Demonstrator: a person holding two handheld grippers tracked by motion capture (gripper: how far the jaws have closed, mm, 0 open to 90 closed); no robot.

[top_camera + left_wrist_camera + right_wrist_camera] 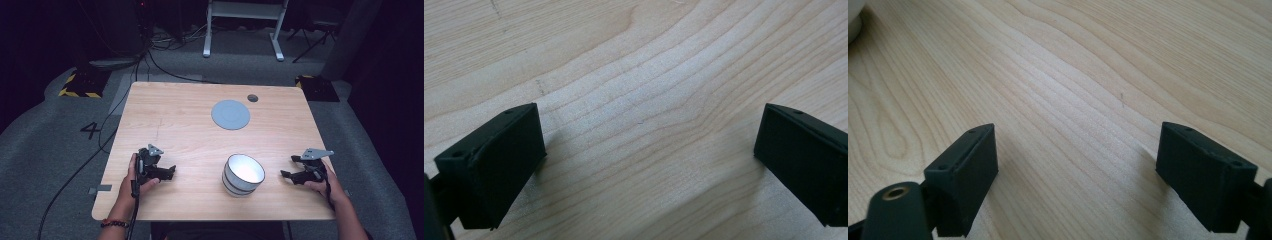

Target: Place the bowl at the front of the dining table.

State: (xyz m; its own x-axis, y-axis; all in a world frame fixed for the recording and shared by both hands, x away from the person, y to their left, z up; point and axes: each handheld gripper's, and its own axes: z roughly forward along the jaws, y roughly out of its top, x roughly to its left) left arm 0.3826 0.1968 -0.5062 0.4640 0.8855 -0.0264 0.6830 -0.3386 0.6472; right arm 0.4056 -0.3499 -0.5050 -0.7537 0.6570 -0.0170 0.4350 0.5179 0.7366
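Resting low on the pale wooden table (pixel 170 125), my left gripper (pixel 167 172) sat at the near left, black jaws spread wide and nothing but bare grain between them, as the left gripper view made plain. I judged it parked there to leave the centre free while staying within an easy reach of the work. Just right of centre, near the front edge, stood the thing both hands faced: a stack of white ceramic bowls with dark bands around their sides (pixel 243 174), upright, apart from both tools and untouched. Its rim edged into the top left corner of the right gripper view (pixel 853 22), which suggested that my right hand was already aimed roughly its way. Farther back lay a flat round grey disc (pixel 230 114), and beyond it a small dark round spot (pixel 252 98) near the far edge; the disc looked a likely landing place for a bowl, though that was only my reading. At the near right, my right gripper (pixel 291 167) pointed inward toward the bowls with jaws as wide apart as they go, empty, over bare wood. Both hands sat level and symmetrical, flanking the stack like a start position.
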